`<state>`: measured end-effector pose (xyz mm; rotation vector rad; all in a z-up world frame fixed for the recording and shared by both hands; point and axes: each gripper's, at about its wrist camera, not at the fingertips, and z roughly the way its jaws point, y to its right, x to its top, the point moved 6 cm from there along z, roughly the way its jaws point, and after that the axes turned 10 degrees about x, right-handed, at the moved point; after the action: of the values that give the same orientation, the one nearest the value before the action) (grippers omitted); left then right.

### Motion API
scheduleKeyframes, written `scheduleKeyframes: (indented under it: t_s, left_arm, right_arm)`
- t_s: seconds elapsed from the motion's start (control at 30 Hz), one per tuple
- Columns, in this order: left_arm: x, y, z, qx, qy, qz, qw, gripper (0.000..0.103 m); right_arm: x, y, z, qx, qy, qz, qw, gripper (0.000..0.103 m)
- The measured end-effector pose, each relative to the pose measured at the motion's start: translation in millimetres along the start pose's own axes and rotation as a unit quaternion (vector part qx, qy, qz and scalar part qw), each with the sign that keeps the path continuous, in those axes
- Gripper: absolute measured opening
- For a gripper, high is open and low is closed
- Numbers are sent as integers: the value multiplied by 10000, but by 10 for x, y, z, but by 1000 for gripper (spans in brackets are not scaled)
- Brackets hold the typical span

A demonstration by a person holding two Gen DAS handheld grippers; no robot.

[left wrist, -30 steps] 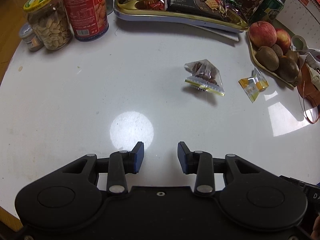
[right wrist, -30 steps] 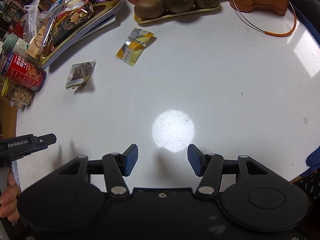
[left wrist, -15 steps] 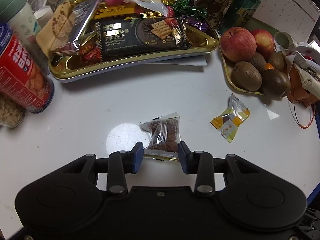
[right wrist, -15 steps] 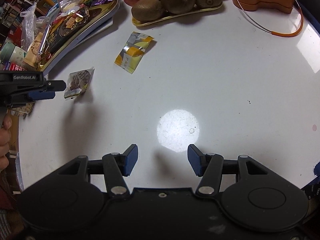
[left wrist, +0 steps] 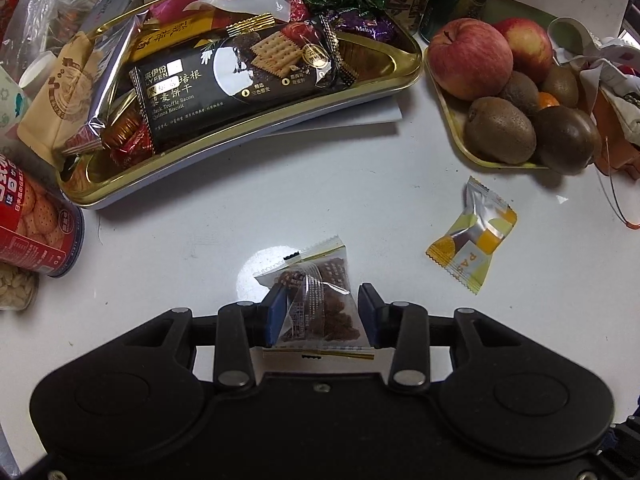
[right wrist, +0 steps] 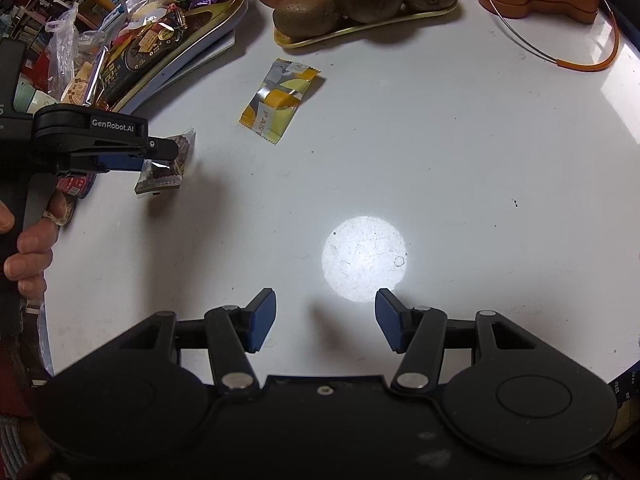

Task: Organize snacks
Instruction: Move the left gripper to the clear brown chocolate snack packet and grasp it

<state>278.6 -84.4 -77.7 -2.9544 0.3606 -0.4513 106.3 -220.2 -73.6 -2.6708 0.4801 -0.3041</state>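
The left gripper has its fingers apart around the clear snack packet on the bench — closing on slippery film could squirt it out — while the right gripper hangs empty, fingers spread.

On the white round bench, the clear packet of brown snacks sits between my left claw pads; the yellow-and-silver wrapped candy lies to its right, the gold snack tray behind, the fruit dish right of that.
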Motion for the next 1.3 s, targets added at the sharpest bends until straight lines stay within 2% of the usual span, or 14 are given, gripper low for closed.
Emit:
scheduleKeyframes:
  t_s: [0.4,0.6,0.9,1.03,1.2,1.3]
  left_arm:
    - [3,-15,248,260,-199,-30,9995,50]
    - [-38,-39,265,181,-203,-160,9995,45]
    - [-212,-215,109,-46,-160,-601,9981,43]
    - [-395,-291,-107,-84,-15,-703,9975,43]
    - [-703,-423,-381,-61,105,-827,9965,43]
    - [-884,-549,-517,-82,157,-963,9952,43]
  right_arm:
    - [-6,-16,27,24,-10,0,10000,58]
    - [-22,-25,36,28,-38,-12,10000,58]
    - [31,9,2,-165,73,-13,9998,58]
    - [219,73,-43,-373,296,142,9988,59]
    - [666,37,50,-545,448,213,9973,59]
    - [905,11,136,-510,475,417,9967,59]
